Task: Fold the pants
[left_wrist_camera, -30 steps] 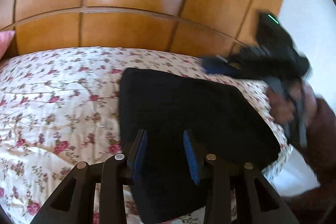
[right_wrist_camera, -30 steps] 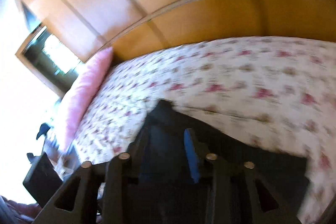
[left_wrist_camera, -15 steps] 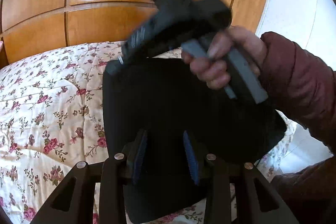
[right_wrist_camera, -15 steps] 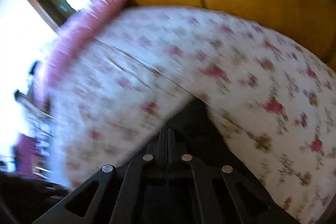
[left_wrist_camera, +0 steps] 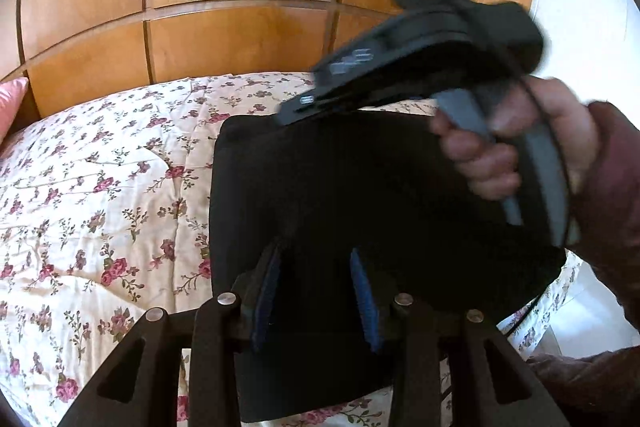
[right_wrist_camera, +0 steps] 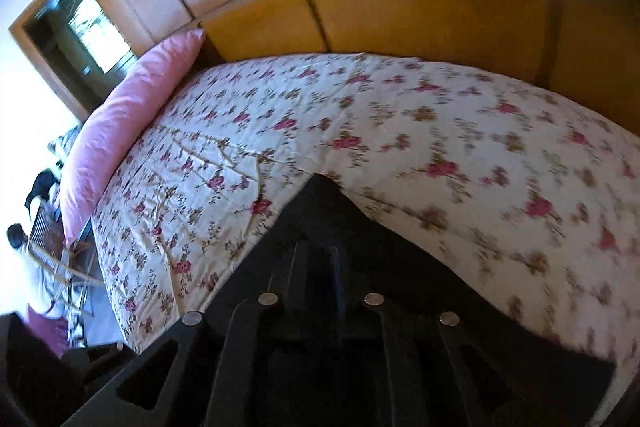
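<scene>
Though the fold looks nearly finished, count it as not yet confirmed: the pants (left_wrist_camera: 360, 195) lie as a compact dark rectangle near the foot corner of the bed, on the floral bedspread (left_wrist_camera: 100, 195), with one edge close to the bedspread's border.

Item, left gripper (left_wrist_camera: 316, 291): fingers (left_wrist_camera: 266, 291) spread wide above the near part of the pants, holding nothing.

Item, right gripper (right_wrist_camera: 316, 267): poised over the far corner of the pants, pointing along the bed. Its fingers appear narrow, a small gap between them; whether cloth sits in that gap you cannot tell, dark on dark.

Item, right hand (left_wrist_camera: 500, 151): gripping the handle, blurred, above the garment.

Item, surroundings: pink pillow (right_wrist_camera: 128, 131) at the head of the bed, wooden panelling (left_wrist_camera: 240, 27) behind.

Step in hand, by judgement: final fold or smoothing. Next you would need to check that the edges align, then press the bundle flat without dragging it towards the edge of the bed.
</scene>
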`<state>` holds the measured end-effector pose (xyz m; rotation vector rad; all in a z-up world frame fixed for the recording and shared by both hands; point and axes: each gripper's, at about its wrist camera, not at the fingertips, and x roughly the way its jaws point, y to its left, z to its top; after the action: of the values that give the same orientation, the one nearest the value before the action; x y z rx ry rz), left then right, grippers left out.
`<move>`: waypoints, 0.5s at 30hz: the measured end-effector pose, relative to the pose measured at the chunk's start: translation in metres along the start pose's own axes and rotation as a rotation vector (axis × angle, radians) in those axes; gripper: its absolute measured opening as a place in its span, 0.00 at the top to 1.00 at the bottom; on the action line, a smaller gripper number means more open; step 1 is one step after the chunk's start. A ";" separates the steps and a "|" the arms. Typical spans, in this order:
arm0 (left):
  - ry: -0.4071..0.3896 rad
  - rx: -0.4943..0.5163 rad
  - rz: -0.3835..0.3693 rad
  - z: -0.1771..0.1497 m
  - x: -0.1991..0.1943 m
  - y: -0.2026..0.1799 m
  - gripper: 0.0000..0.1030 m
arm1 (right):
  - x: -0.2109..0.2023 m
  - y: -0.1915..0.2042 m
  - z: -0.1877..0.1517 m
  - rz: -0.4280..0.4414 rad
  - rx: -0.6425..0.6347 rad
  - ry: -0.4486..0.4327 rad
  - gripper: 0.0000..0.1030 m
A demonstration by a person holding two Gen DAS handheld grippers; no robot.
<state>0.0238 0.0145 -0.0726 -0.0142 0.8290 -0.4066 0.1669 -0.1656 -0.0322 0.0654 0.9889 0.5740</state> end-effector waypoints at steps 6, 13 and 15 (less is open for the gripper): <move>0.005 -0.006 0.031 0.000 0.000 -0.005 0.63 | -0.045 -0.027 -0.041 -0.114 0.122 -0.056 0.82; 0.008 -0.009 0.052 0.000 -0.004 -0.010 0.63 | -0.081 -0.060 -0.084 -0.271 0.239 -0.109 0.82; 0.007 -0.006 0.057 0.000 -0.004 -0.011 0.63 | -0.084 -0.067 -0.094 -0.289 0.262 -0.113 0.82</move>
<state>0.0172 0.0057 -0.0681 0.0058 0.8358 -0.3507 0.0850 -0.2821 -0.0401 0.1827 0.9382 0.1718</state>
